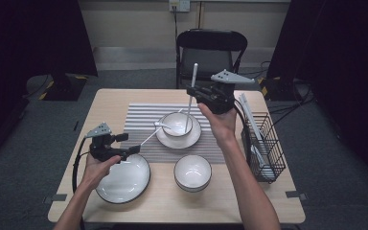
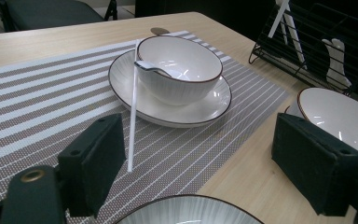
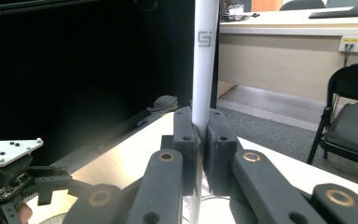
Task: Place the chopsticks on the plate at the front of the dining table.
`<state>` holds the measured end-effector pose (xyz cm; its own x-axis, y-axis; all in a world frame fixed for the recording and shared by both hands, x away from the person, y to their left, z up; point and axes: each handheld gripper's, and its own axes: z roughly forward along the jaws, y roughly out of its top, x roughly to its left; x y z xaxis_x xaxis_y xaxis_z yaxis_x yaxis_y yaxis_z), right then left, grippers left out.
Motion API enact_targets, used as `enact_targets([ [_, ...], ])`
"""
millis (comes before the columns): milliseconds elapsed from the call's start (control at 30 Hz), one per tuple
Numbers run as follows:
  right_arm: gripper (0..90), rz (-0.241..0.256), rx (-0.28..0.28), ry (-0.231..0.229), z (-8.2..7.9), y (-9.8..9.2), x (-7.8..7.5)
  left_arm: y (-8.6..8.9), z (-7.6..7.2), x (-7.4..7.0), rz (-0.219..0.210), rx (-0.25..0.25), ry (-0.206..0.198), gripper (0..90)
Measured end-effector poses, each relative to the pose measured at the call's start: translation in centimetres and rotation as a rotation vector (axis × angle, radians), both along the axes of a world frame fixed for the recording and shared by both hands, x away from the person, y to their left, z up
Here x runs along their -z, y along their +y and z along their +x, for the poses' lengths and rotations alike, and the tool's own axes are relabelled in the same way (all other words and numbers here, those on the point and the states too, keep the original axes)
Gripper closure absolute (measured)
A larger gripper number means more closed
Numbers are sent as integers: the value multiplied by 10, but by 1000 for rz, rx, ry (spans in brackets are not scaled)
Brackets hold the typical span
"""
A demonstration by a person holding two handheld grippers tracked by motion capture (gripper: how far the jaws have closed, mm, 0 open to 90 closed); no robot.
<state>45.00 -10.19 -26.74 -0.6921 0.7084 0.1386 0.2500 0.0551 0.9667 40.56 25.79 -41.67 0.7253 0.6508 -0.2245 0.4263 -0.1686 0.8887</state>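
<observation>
The right gripper (image 1: 197, 92) has its black jaws closed tight on a long white plastic chopstick (image 3: 204, 60), which stands nearly upright between them, its lower end dipping towards the white ceramic bowl (image 1: 177, 123) on a white saucer (image 1: 165, 139) just below; the left gripper (image 2: 200, 163) hangs with jaws wide apart and nothing between them, above the rim of a large white plate (image 1: 124, 184); a second white chopstick (image 2: 133, 102) lies just ahead of its left jaw, slanting across the striped grey placemat (image 2: 37, 107) to the saucer.
</observation>
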Motion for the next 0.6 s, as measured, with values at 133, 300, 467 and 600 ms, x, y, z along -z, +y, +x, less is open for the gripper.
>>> enact_targets([
  [133,852,-4,-33,6,0,15,2,-2,-1,-2,12,4,-8,168],
  [300,852,-3,-69,11,-1,30,3,-4,-3,-5,25,2,-30,158],
  [467,852,7,-91,19,-1,39,4,-5,-3,-6,32,1,-42,161],
  [600,852,13,-106,21,-3,46,6,-6,-3,-7,22,0,-50,187],
])
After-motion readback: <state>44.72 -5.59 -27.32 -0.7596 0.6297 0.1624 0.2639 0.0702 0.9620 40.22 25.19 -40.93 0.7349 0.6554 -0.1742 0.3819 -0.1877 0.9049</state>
